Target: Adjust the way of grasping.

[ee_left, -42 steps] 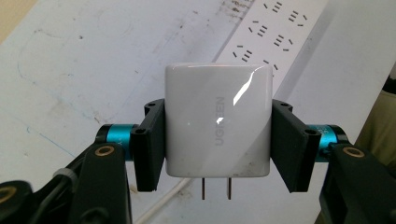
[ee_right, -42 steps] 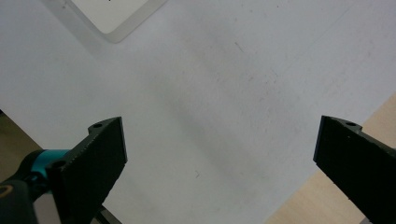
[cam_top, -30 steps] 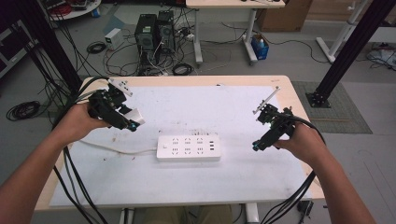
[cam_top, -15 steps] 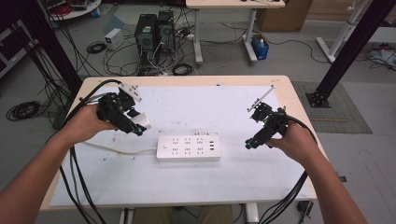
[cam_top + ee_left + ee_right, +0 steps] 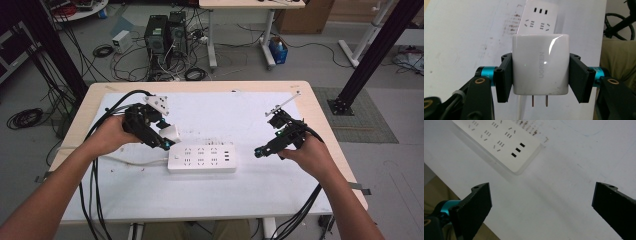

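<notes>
Our left claw has carried the charger, clenched between its jaws, toward the strip on the desk; right claw gapes. Tilted prongs could miss the slots.

The table has a light wooden top with rounded corners. A white sheet covers most of it and leaves bare wood along the left, far and right edges. The sheet bears faint smudges and dark specks, thickest just beyond the power strip, and the left gripper view shows them as brownish streaks. The power strip lies flat on the sheet near the middle of the table, its long side across the table, sockets facing up. Its white cord runs from its left end over the sheet to the table's left edge.
</notes>
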### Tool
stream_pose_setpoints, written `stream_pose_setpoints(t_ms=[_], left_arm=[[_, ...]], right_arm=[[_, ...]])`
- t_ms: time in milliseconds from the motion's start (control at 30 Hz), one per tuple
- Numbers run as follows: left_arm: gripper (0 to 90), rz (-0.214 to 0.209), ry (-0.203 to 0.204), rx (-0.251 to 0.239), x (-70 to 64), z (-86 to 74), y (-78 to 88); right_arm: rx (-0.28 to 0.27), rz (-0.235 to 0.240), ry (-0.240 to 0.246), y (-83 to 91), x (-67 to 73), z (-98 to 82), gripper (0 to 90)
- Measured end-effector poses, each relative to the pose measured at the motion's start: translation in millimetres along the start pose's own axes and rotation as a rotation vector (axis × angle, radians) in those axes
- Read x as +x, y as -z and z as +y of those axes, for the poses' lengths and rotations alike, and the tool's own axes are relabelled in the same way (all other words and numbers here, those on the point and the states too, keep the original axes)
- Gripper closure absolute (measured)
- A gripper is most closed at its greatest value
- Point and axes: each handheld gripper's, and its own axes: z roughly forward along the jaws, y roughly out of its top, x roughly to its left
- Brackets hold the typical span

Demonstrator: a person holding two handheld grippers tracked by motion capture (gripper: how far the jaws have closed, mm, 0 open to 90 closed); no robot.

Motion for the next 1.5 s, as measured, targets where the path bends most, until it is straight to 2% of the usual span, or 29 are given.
stream_pose_setpoints(t_ms=[33, 167, 333, 600, 733, 900, 1133, 1267, 1367, 1500], left_arm=[[42.6, -0.005, 0.005, -0.019, -1.5, 0.9, -2.2], [42.6, -0.022, -0.018, -0.040, -4.7, 4.8, -8.8], [42.6, -0.049, -0.049, -0.036, -9.2, 10.2, -19.5], [42.5, -0.083, -0.045, -0.056, -13.5, 19.2, -37.1], [42.5, -0.092, -0.053, -0.069, -16.5, 24.5, -43.0], [42.5, -0.102, -0.067, -0.084, -20.0, 31.7, -49.5], [42.5, -0.110, -0.094, -0.109, -27.9, 41.8, -62.7], [42.5, -0.110, -0.103, -0.119, -31.5, 47.7, -68.9], [42.5, -0.112, -0.101, -0.128, -33.8, 51.5, -72.6], [42.5, -0.111, -0.105, -0.131, -35.8, 54.6, -75.5]], right_arm=[[-0.004, 0.012, -0.007, -0.3, 0.2, -0.1, 1.9], [-0.019, 0.052, -0.044, -2.1, 1.0, 0.3, 1.9], [-0.048, 0.108, -0.099, -4.4, 1.6, 1.5, 1.9], [-0.082, 0.221, -0.187, -8.0, 3.9, 1.7, 1.9], [-0.096, 0.262, -0.224, -8.4, 4.5, 1.8, 1.9], [-0.115, 0.311, -0.297, -9.1, 3.3, 1.9, 1.9], [-0.129, 0.394, -0.346, -14.4, 7.8, 5.0, 2.0], [-0.127, 0.410, -0.355, -15.9, 10.0, 7.1, 2.0], [-0.133, 0.448, -0.375, -18.0, 12.2, 9.1, 2.1], [-0.134, 0.440, -0.380, -20.3, 14.0, 10.8, 2.1]])
